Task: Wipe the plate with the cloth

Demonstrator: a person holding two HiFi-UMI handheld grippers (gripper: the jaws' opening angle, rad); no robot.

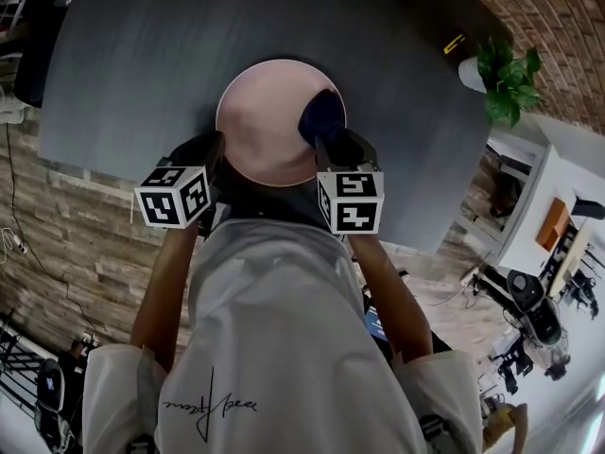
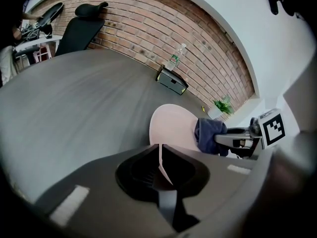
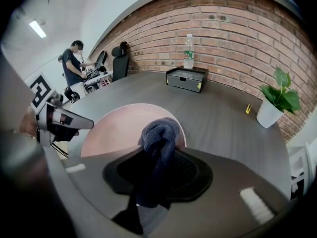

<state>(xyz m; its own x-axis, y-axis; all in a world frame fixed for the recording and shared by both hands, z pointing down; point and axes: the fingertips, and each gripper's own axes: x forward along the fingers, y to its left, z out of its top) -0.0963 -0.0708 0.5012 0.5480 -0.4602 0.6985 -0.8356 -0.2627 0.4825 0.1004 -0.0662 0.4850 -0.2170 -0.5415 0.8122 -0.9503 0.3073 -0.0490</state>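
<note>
A round pink plate [image 1: 265, 126] lies on the dark grey table [image 1: 132, 64], near its front edge. My left gripper [image 1: 210, 145] is at the plate's left rim; in the left gripper view the thin rim [image 2: 161, 157] runs into the slot between the jaws, which are closed onto it. My right gripper [image 1: 326, 140] is shut on a bunched dark blue cloth [image 1: 321, 113]. The cloth [image 3: 159, 135] hangs out of the jaws over the plate's [image 3: 116, 130] right side. I cannot tell whether it touches the surface.
At the far side of the table stand a black box [image 3: 186, 78] and a clear bottle [image 3: 188, 51]. A potted plant [image 3: 275, 103] and a small yellow object [image 3: 248, 108] are to the right. A person [image 3: 74, 66] stands in the background by a chair.
</note>
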